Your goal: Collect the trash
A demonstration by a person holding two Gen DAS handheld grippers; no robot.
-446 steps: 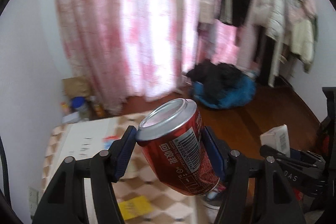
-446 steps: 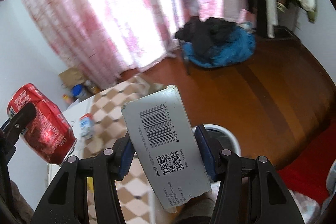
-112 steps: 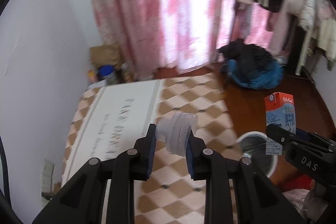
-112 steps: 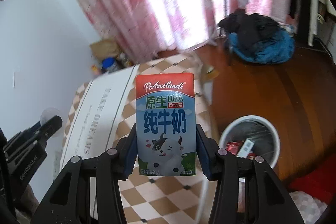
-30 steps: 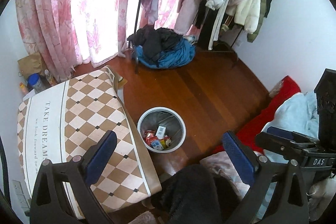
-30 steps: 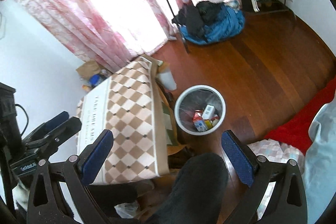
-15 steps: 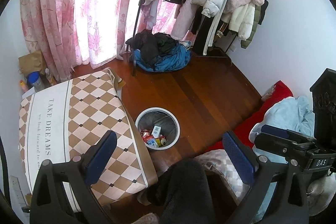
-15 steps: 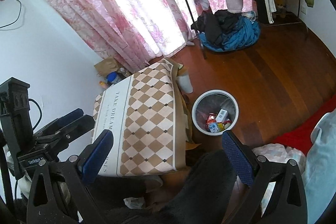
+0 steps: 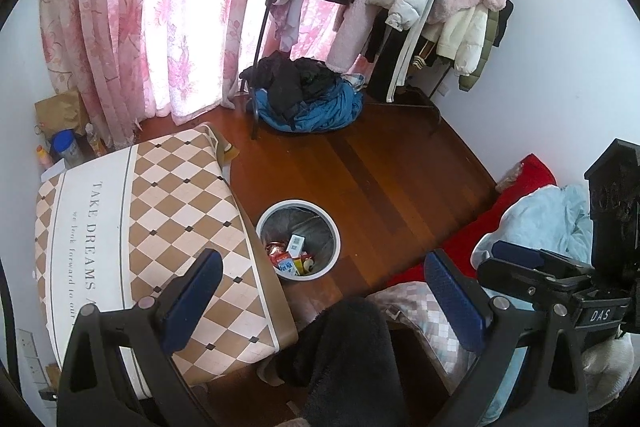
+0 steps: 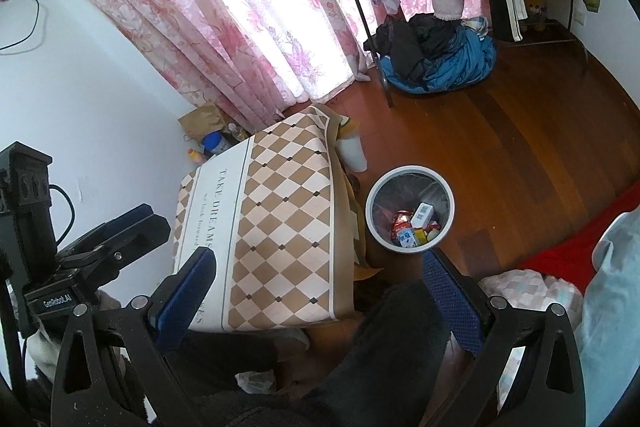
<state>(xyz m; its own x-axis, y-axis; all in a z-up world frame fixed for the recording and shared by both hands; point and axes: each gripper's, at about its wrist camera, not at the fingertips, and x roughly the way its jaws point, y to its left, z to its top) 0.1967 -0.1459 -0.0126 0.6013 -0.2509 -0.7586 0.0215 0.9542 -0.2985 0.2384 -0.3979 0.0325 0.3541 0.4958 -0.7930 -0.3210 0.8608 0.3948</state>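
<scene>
from your left wrist view, your left gripper [image 9: 322, 293] hangs with its blue pads spread wide and nothing between them, high above the white trash bin [image 9: 262, 227] on the wood floor [image 9: 384, 171], cartons and wrappers [image 9: 290, 259] lying inside, just beside the checkered table [image 9: 168, 211]. from your right wrist view, your right gripper [image 10: 318, 285] is likewise spread and bare, the bin [image 10: 450, 197] below it beside the table [image 10: 280, 227], trash [image 10: 414, 225] heaped inside.

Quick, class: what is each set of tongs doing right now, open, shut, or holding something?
Left tongs: open, holding nothing.
Right tongs: open, holding nothing.
</scene>
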